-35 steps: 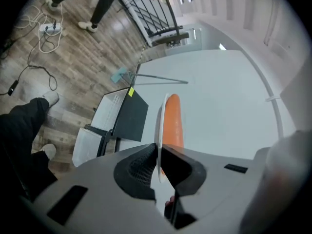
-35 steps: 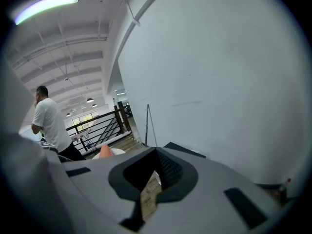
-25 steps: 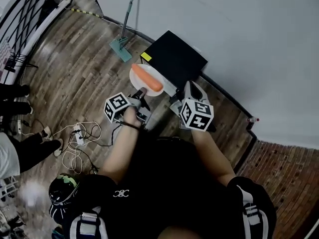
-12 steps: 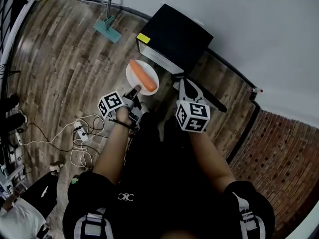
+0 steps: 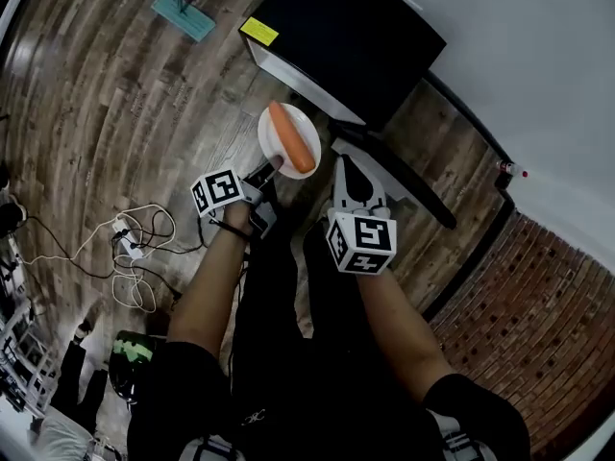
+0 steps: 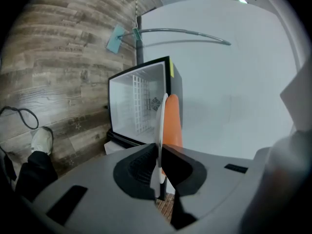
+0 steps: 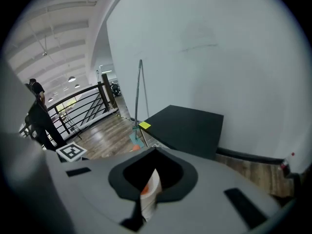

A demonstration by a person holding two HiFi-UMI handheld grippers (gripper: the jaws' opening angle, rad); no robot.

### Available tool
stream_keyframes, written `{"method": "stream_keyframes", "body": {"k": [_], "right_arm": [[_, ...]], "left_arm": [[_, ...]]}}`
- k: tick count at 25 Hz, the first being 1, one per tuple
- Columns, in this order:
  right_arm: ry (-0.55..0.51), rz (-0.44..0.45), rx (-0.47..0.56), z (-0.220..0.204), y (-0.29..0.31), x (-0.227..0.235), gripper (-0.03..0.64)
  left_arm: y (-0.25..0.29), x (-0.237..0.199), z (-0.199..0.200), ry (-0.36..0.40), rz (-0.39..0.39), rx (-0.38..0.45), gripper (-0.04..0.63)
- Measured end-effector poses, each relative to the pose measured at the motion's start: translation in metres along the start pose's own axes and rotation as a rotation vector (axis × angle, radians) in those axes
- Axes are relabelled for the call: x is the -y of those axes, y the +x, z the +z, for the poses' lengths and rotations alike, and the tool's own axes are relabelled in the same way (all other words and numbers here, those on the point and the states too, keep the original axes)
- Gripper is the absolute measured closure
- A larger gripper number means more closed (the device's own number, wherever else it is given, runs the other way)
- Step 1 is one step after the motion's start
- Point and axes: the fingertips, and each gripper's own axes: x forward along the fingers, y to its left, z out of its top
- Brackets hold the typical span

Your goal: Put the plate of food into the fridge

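Note:
A white plate (image 5: 266,138) carries a long orange carrot (image 5: 293,140). My left gripper (image 5: 272,166) is shut on the plate's near rim and holds it just in front of the black mini fridge (image 5: 346,27). In the left gripper view the plate (image 6: 159,130) runs edge-on between the jaws with the carrot (image 6: 171,121) beside it. Beyond it the fridge stands open, showing its white inside and wire shelf (image 6: 139,104). My right gripper (image 5: 349,161) hovers to the right of the plate, by the open door's edge (image 5: 404,185). Its jaws are drawn together and hold nothing I can make out.
A teal mop head (image 5: 183,8) lies on the wood floor left of the fridge. Cables and a power strip (image 5: 130,248) lie at the left. A brick wall (image 5: 538,305) is at the right, a white wall behind the fridge. A railing (image 7: 83,106) and a person (image 7: 39,116) are far off.
Both grippers and the plate have come closer to the fridge, which now fills more of the head view. The left gripper's hold on the plate is unchanged.

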Motion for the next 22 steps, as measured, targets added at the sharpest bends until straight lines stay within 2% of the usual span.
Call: {"method": "stream_keyframes", "body": {"k": [6,10,14,18,22], "right_arm": [[-0.023,0.042,0.015,-0.075,0.060,0.019,0.604],[-0.033,0.046,0.038,-0.117,0.085,0.025,0.603],[0.004,0.025,0.058,-0.153,0.110,0.039,0.603],[-0.028,0.005,0.077,-0.177,0.135,0.046,0.603],[-0.047,0.005,0.119,-0.180,0.158,0.044,0.603]], "left_arm": [[0.075,-0.096,0.001,-0.040,0.005,0.029,0.569],[0.130,-0.150,0.010,0.029,-0.009,-0.029,0.569],[0.185,-0.190,0.025,0.093,-0.042,-0.101,0.569],[0.229,-0.226,0.040,0.073,-0.065,-0.133,0.568],[0.263,-0.248,0.059,0.064,-0.100,-0.133,0.568]]}}
